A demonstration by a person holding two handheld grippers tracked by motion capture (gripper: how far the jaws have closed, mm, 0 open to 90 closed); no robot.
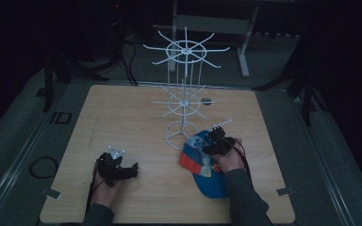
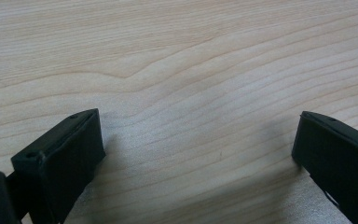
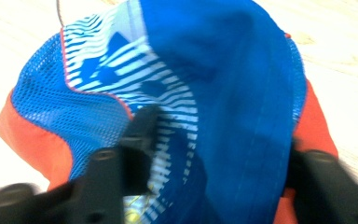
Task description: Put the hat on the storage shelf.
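Observation:
A blue cap (image 1: 208, 174) with an orange brim and mesh panels lies on the wooden table (image 1: 122, 117), at the front right beside the base of the rack. My right gripper (image 1: 215, 141) is down on its far end. In the right gripper view the cap (image 3: 233, 70) bulges up between the two black jaws of the right gripper (image 3: 228, 149). One finger (image 3: 140, 128) presses on the striped panel and the other sits against the orange edge. My left gripper (image 1: 134, 169) rests at the front left. The left gripper (image 2: 196, 144) is open over bare wood.
A white wire display rack (image 1: 184, 94) with two tiers of radiating hooks stands mid-table, its ring base (image 1: 181, 135) just left of the cap. A small dark hole (image 1: 207, 100) sits behind it. Dark floor, cables and stand legs surround the table.

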